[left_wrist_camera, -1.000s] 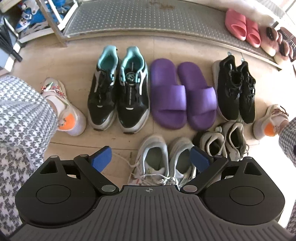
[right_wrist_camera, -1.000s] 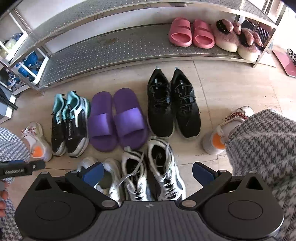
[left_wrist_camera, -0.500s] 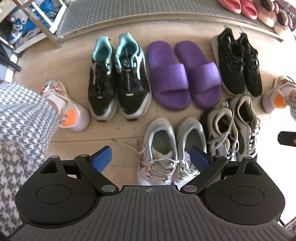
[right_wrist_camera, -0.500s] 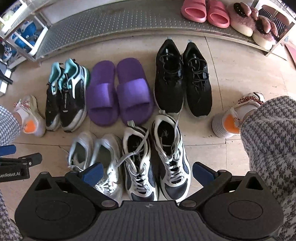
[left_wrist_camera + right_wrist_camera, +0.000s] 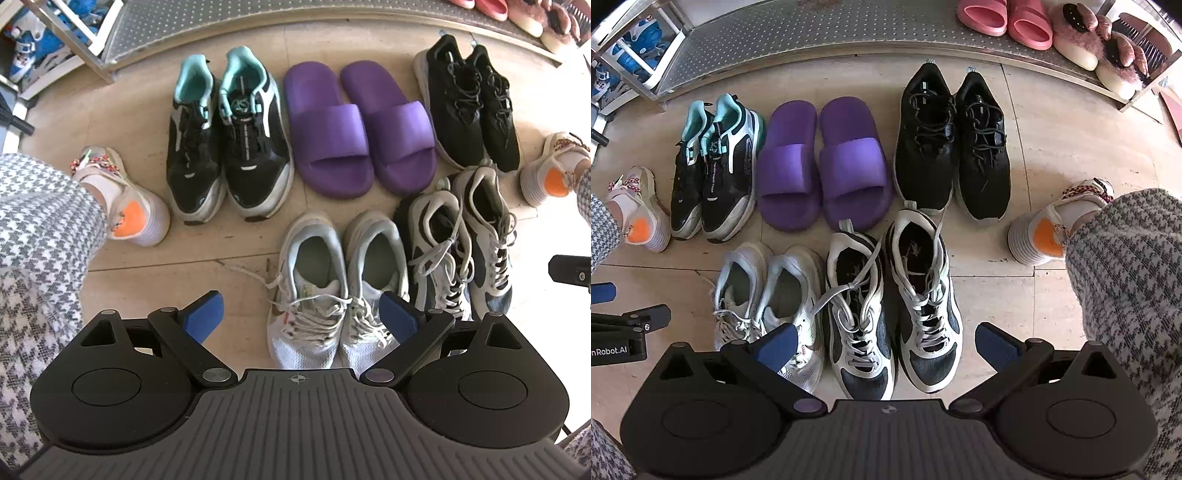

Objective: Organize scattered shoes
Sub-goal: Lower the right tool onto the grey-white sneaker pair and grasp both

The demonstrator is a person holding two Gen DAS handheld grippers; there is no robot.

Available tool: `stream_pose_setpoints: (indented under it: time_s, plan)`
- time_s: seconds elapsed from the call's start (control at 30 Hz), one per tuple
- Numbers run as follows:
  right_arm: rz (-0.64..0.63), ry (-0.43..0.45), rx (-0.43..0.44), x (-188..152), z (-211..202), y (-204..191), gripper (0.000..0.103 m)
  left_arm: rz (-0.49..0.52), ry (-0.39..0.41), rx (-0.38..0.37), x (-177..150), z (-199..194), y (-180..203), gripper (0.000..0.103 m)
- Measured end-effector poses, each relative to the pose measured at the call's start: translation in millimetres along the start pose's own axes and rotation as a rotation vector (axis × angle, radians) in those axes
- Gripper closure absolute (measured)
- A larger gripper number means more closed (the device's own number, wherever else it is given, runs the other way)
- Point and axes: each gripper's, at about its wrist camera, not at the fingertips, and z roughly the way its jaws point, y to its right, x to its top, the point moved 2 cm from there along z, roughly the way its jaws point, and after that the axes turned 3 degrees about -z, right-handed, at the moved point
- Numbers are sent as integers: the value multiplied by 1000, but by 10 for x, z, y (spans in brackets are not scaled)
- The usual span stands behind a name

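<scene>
White sneakers (image 5: 332, 291) lie under wide left tool (image 5: 301, 317); right tool (image 5: 884, 345) wide.

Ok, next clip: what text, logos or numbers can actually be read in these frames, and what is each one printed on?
"nRobot.AI": white letters on the black body of the left tongs, seen at the edge of the right wrist view; the start of the word is cut off by the frame.
Round emblem and a line of small print on the tongue of the black and teal sneakers: too small to read.
Small mark on the insole of the white and navy sneakers: not legible.
</scene>
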Motion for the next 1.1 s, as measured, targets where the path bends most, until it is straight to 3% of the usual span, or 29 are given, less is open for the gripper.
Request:
stream_pose_setpoints:
  time_s: [1.1]
  plan:
    - [-2, -23, -3, -31, 47, -36, 1, 26, -34, 4, -13, 81, 46, 8]
